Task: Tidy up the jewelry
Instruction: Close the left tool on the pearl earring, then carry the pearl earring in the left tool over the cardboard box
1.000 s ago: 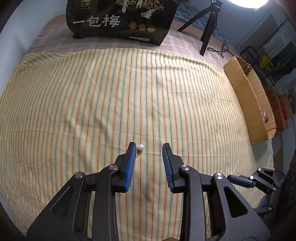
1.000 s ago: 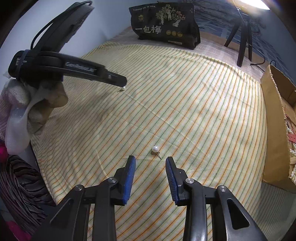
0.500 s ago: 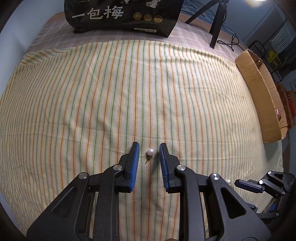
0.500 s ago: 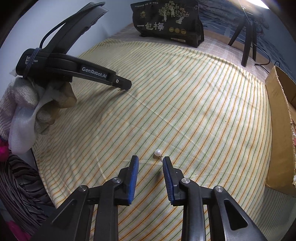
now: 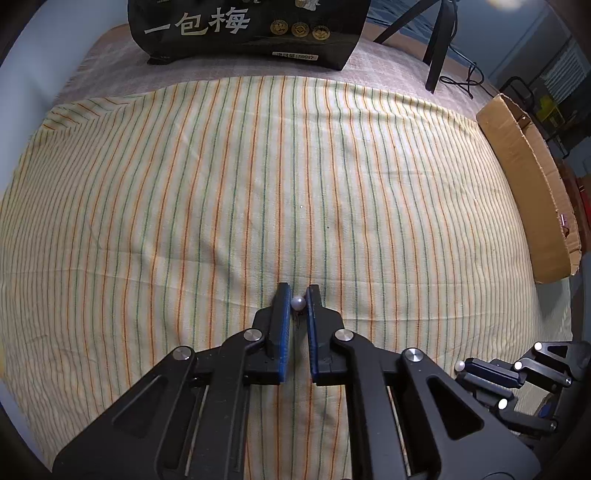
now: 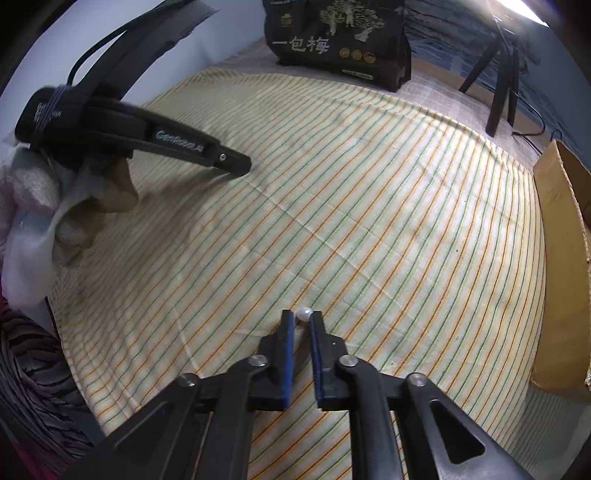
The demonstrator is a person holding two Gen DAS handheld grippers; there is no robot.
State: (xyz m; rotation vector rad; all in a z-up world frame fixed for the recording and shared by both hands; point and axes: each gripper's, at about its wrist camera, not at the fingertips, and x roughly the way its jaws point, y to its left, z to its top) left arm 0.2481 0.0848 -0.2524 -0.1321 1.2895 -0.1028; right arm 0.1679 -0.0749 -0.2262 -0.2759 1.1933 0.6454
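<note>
In the left wrist view my left gripper (image 5: pixel 297 293) is shut on a white pearl earring (image 5: pixel 297 303), pinched between its blue pads at the striped cloth (image 5: pixel 221 184). In the right wrist view my right gripper (image 6: pixel 303 317) is shut on a second pearl earring (image 6: pixel 304 314) at its fingertips, low on the cloth (image 6: pixel 369 206). The right gripper also shows at the left wrist view's lower right (image 5: pixel 476 369), with its pearl (image 5: pixel 459 365). The left gripper shows from the side in the right wrist view (image 6: pixel 236 164), held by a gloved hand.
A brown cardboard box stands at the cloth's right edge (image 5: pixel 528 192) (image 6: pixel 561 258). A black printed bag (image 5: pixel 251 29) (image 6: pixel 340 40) stands at the far end. A black tripod (image 5: pixel 436 48) (image 6: pixel 498 81) stands at the back right.
Both grippers have moved forward and down and closed, each pinching the pearl earring that lay loose in front of it.
</note>
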